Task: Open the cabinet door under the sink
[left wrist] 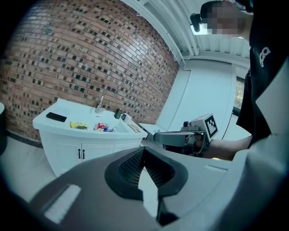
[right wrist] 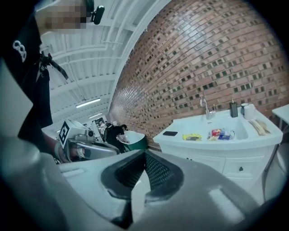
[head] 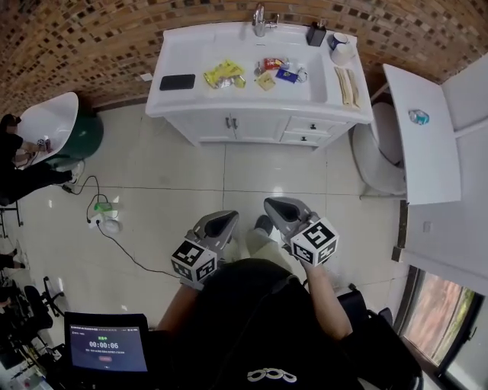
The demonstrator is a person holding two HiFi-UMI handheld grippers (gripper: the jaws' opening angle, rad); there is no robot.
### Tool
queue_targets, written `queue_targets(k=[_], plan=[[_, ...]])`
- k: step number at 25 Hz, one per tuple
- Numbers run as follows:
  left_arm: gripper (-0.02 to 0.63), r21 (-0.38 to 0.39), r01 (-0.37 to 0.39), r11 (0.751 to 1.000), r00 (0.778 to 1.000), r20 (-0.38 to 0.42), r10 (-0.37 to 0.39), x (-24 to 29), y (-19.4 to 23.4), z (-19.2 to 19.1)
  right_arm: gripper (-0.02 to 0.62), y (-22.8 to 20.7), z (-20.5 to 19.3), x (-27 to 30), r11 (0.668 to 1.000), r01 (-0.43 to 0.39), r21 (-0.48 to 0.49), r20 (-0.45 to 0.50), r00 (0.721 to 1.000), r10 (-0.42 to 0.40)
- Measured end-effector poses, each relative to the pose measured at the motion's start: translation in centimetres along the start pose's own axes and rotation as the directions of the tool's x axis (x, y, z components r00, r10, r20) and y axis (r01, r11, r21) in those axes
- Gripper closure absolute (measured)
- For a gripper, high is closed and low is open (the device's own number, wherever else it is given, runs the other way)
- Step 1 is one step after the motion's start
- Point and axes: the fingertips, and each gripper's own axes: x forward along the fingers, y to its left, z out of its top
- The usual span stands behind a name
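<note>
Tiled floor point(head: 152, 190), brick wall point(head: 91, 46) at back; white vanity point(head: 347, 114) stands vs. the wall w/ its cabinet doors point(head: 212, 126) shut.
Doors sit at the vanity's front, under the sink point(head: 305, 93), handles side by side at centre; drawers twd the right edge. Sink holds a yellow packet point(head: 223, 74) nr its left end, plus red packet point(head: 273, 64) & blue packet point(head: 287, 75) mid-basin. Black phone point(head: 177, 81) lies at the vanity's left edge, faucet point(head: 261, 21) at the back edge. Green tub point(head: 61, 129) off left, toilet point(head: 377, 156) off right. Left hand-held gripper point(head: 223, 221) & right hand-held gripper point(head: 279, 207) both point at the vanity, well short of it, jaws pressed together, nothing between.
</note>
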Motion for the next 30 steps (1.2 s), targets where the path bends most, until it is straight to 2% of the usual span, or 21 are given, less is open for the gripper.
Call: queue_targets(k=[4, 8, 15, 22, 26, 30], plan=[[0.592, -0.052, -0.029, 0.998, 1.000, -0.006, 0.029, 1.4, 0.1, -0.7, 0.606, -1.4, -0.2, -0.7, 1.000, -0.018, -0.002, -0.039, 0.999, 0.018], [0.592, -0.086, -0.005, 0.996, 1.000, -0.002, 0.005, 2.8, 0.4, -0.8, 0.606, -3.6, -0.9, -0.8, 1.000, 0.003, 0.002, -0.090, 0.996, -0.003], [0.592, -0.129, 0.005, 0.992, 1.000, -0.022, -0.008, 4.9, 4.3, -2.3, 0.606, -6.8, -1.9, 0.3, 0.999, 0.052, 0.016, -0.131, 0.990, -0.049], [0.591, -0.067, -0.051, 0.996, 0.996, -0.078, 0.046, 8.1, 10.7, -3.2, 0.606, -8.3, -3.0, 4.6, 0.999, 0.046, -0.007, -0.144, 0.989, -0.046], [0.591, 0.013, -0.116, 0.993, 0.984, -0.135, 0.116, 11.0, 14.6, -4.8, 0.606, -9.4, -4.7, 6.6, 0.999, 0.040, 0.005, -0.145, 0.989, -0.039], [0.591, 0.059, -0.171, 0.983, 0.973, -0.149, 0.178, 13.9, 18.8, -6.4, 0.606, -10.7, -7.4, 8.0, 0.999, 0.040, 0.020, -0.164, 0.986, -0.036]])
